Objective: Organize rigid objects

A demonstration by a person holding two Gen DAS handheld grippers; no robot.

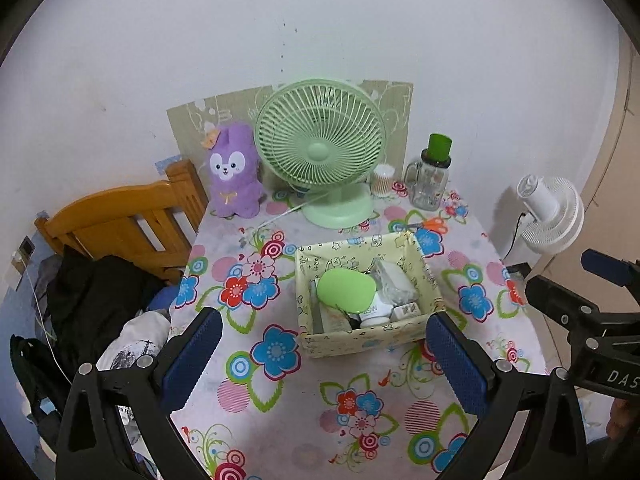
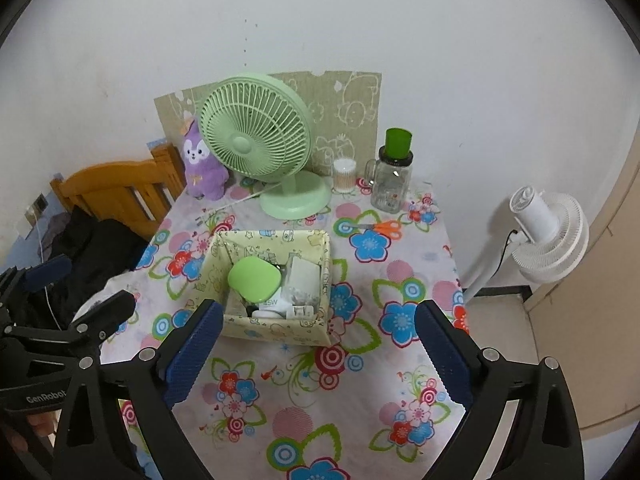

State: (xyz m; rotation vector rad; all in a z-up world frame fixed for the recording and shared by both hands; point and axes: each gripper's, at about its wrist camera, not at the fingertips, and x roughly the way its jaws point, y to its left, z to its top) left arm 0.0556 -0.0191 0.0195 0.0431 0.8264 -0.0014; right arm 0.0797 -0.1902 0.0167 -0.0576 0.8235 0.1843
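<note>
Both grippers hang above the near edge of the table (image 2: 400, 432), tilted down toward it, holding nothing. The left gripper (image 1: 324, 356) has its jaws spread wide with only tablecloth between the blue pads; the right gripper (image 2: 318, 354) likewise stands spread and empty. The task's things sit gathered in the patterned box (image 1: 430, 280) at the middle of the table, slightly toward the near edge: a green oval case (image 1: 346, 290) lies on top at the box's left side, with a white charger (image 1: 374, 314), a clear bag of small parts (image 1: 394, 284) and other small items packed beside and beneath it — the contents look piled loosely, not sorted, the case topmost probably because it is the widest piece. Along the far edge stand the green desk fan (image 1: 320, 148), a purple plush (image 1: 232, 172) at the far left corner, a cotton-swab jar (image 1: 383, 180) and a glass jug (image 1: 430, 184) with a green cap. Orange scissors (image 1: 430, 225) lie outside the box, just behind its far right corner — judged the one rigid item possibly left to collect.
</note>
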